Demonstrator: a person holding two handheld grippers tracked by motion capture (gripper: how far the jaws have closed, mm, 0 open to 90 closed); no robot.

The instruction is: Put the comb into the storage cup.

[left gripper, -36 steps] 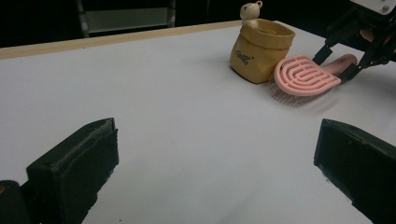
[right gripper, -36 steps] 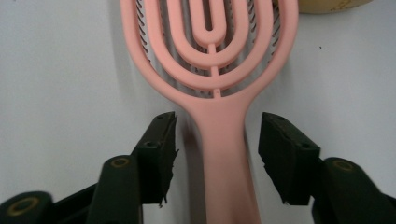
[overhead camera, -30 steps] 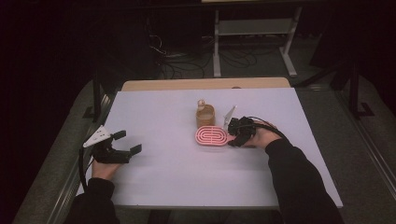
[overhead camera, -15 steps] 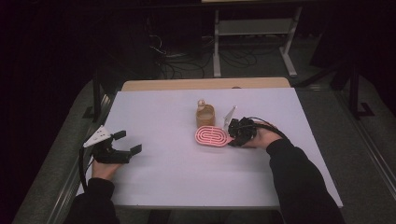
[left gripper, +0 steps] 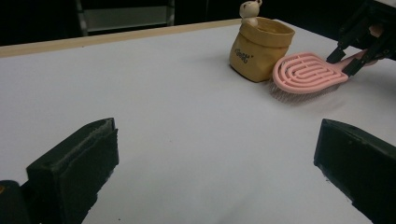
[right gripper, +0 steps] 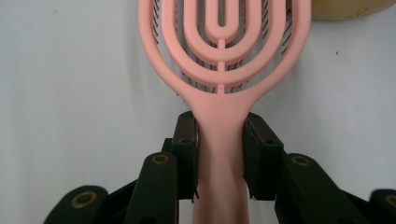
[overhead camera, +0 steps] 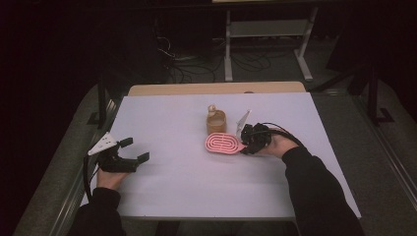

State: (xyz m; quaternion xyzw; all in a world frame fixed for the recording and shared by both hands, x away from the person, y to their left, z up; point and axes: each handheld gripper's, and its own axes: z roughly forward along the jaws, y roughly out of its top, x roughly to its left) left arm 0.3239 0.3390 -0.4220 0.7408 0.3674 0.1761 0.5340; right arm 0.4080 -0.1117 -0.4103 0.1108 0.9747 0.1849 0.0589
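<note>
A pink vented hairbrush (overhead camera: 224,144) lies bristles down on the white table (overhead camera: 177,187), right of centre. My right gripper (overhead camera: 244,146) is shut on its handle (right gripper: 220,154), one jaw pressed to each side. Just behind the brush stands a small tan pouch (overhead camera: 216,122) with a little bear figure on its rim. From the left gripper view the brush (left gripper: 306,73) and the pouch (left gripper: 259,48) sit at the far right, with the right gripper (left gripper: 350,58) on the handle. My left gripper (overhead camera: 136,151) rests at the table's left edge, open, nothing between its jaws.
A wooden strip (overhead camera: 216,88) runs along the table's far edge. Beyond it stand a metal shelf frame (overhead camera: 268,29) and cables on a dark floor. Bare tabletop lies between the two grippers.
The right gripper and the brush have shifted very slightly. The left gripper has stayed put.
</note>
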